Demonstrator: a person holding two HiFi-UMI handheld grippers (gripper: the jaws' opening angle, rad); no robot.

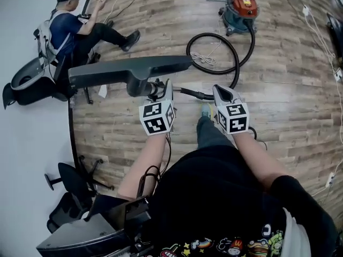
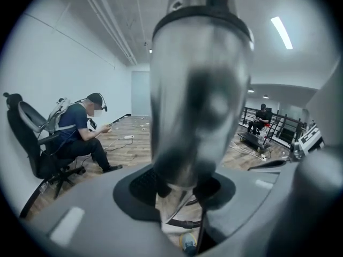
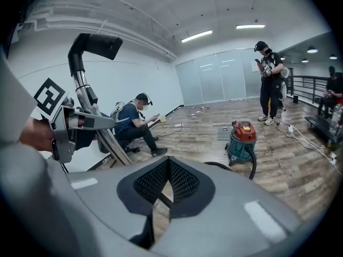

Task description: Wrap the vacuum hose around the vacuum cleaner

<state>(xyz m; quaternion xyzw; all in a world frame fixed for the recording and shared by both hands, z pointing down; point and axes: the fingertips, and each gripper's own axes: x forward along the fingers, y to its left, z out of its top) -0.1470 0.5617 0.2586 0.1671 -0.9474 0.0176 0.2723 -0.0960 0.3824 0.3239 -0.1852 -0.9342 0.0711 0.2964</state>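
Wood floor (image 1: 289, 106), open room. Vacuum cleaner (image 1: 240, 9) sits far right. Its hose (image 3: 252, 167) lies in a loose loop on the floor between it and the operator, nothing wrapped yet. Left hand-held gripper (image 2: 185, 194) is clamped on the metal wand (image 2: 201, 90), held upright, likely to keep the hose's free end off the floor. Right hand-held gripper (image 3: 169, 183) has jaws together on nothing, probably free to gather hose.

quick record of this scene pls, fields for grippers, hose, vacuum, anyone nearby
left gripper: shut on the metal wand
right gripper: jaws together, nothing between them
hose: loose loop on the floor, not wrapped
vacuum cleaner: upright on the wood floor, ahead
nearby: seated person at left; standing person beyond the vacuum
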